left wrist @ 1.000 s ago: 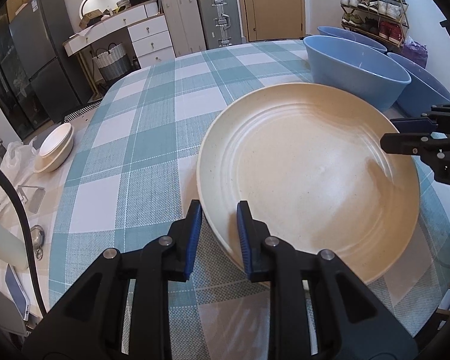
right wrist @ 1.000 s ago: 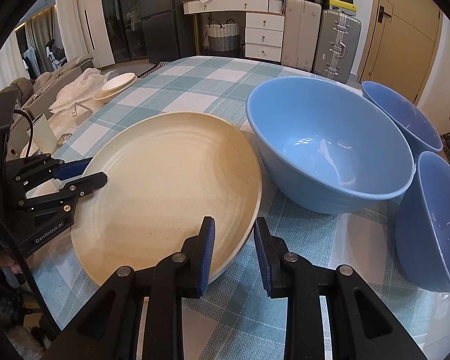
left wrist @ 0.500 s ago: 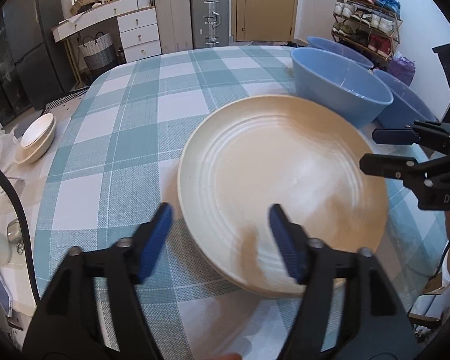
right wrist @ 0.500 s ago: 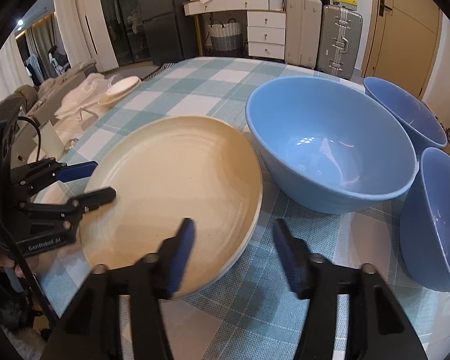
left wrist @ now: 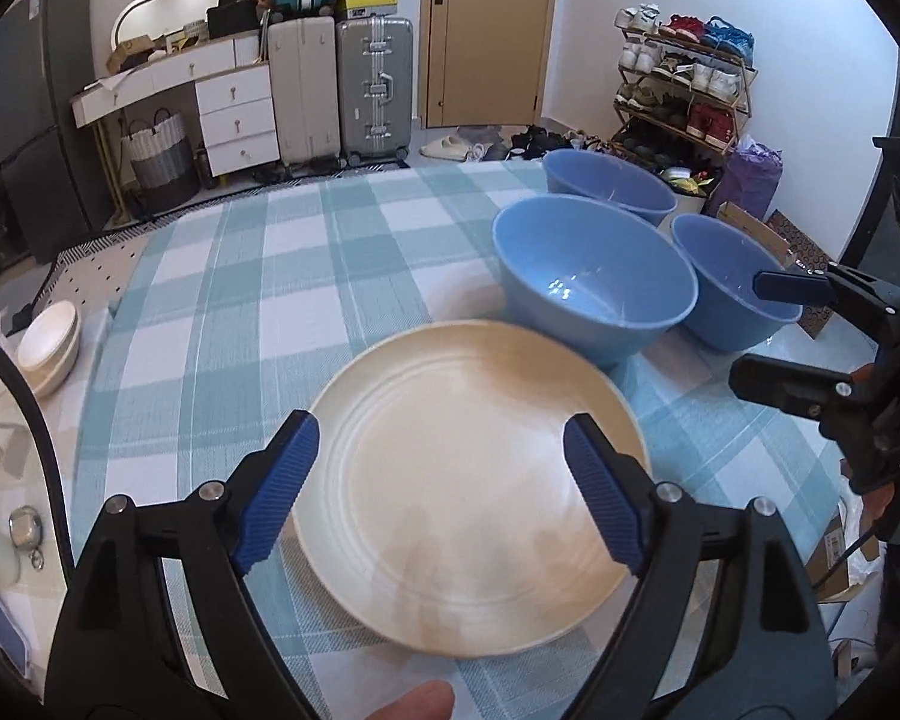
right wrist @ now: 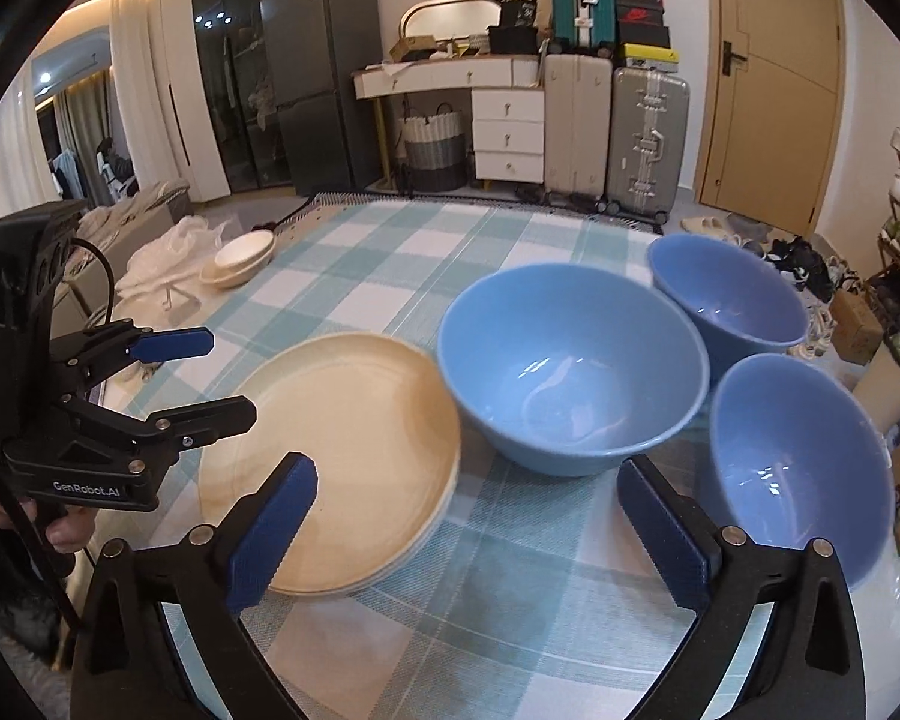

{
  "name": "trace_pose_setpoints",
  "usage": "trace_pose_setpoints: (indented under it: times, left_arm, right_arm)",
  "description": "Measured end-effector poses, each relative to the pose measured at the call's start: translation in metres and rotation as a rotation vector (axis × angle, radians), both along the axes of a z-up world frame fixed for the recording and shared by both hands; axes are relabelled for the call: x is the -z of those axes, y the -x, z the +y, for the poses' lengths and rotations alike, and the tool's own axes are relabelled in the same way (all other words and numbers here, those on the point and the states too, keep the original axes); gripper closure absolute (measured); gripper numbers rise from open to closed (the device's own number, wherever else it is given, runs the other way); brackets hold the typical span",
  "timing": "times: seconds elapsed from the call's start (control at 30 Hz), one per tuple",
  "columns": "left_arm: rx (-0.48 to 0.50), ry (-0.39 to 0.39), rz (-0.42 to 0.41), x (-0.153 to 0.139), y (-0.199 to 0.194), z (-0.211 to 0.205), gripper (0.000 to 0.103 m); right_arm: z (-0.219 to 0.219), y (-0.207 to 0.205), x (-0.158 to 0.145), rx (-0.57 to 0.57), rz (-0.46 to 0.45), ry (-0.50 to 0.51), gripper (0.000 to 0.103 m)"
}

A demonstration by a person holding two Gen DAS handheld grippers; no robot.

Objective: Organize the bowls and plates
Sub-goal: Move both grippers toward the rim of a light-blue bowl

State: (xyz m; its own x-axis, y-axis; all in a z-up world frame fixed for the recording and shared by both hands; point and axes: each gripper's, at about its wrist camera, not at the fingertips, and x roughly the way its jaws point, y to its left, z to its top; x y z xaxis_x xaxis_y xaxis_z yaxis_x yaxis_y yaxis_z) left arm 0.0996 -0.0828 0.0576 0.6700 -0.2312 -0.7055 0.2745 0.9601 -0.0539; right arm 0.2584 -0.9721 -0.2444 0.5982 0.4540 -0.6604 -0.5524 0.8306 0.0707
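Note:
A cream plate [left wrist: 468,468] [right wrist: 342,438] lies flat on the checked tablecloth, and its edge shows layered rims like a small stack. Three blue bowls stand beside it: a large one [left wrist: 594,276] [right wrist: 570,372], a far one [left wrist: 609,183] [right wrist: 729,294] and a right one [left wrist: 726,270] [right wrist: 798,456]. My left gripper [left wrist: 438,426] [right wrist: 225,375] hovers above the plate's near-left rim, jaws opening, nothing between the pads. My right gripper [right wrist: 465,471] [left wrist: 750,327] hangs over the plate's right rim and the cloth, jaws also opening wide and empty.
A stack of small white bowls [left wrist: 48,348] [right wrist: 243,258] sits off the table's left side. The table edge [left wrist: 150,234] curves away at the far left. Suitcases [left wrist: 375,90], a drawer unit and a shoe rack [left wrist: 684,90] stand behind. A thumb [left wrist: 414,702] shows at the bottom.
Both grippers were shut on the plate's rim; they have let go, spread wide and lifted back from it. The plate stays on the table.

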Motion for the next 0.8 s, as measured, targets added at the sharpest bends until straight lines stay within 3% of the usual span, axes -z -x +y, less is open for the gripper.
trace_pose_setpoints:
  times: [0.1,0.8]
  left_arm:
    - [0.004,0.004,-0.017,-0.013,-0.004,-0.011,0.002]
    - [0.014,0.117,-0.080,-0.109,-0.057,-0.063,0.002]
  right_arm:
    - [-0.016,-0.001,-0.014,0.027,-0.014,-0.013,0.001]
    - [-0.122,-0.016,-0.118,0.192,-0.135,-0.104,0.001]
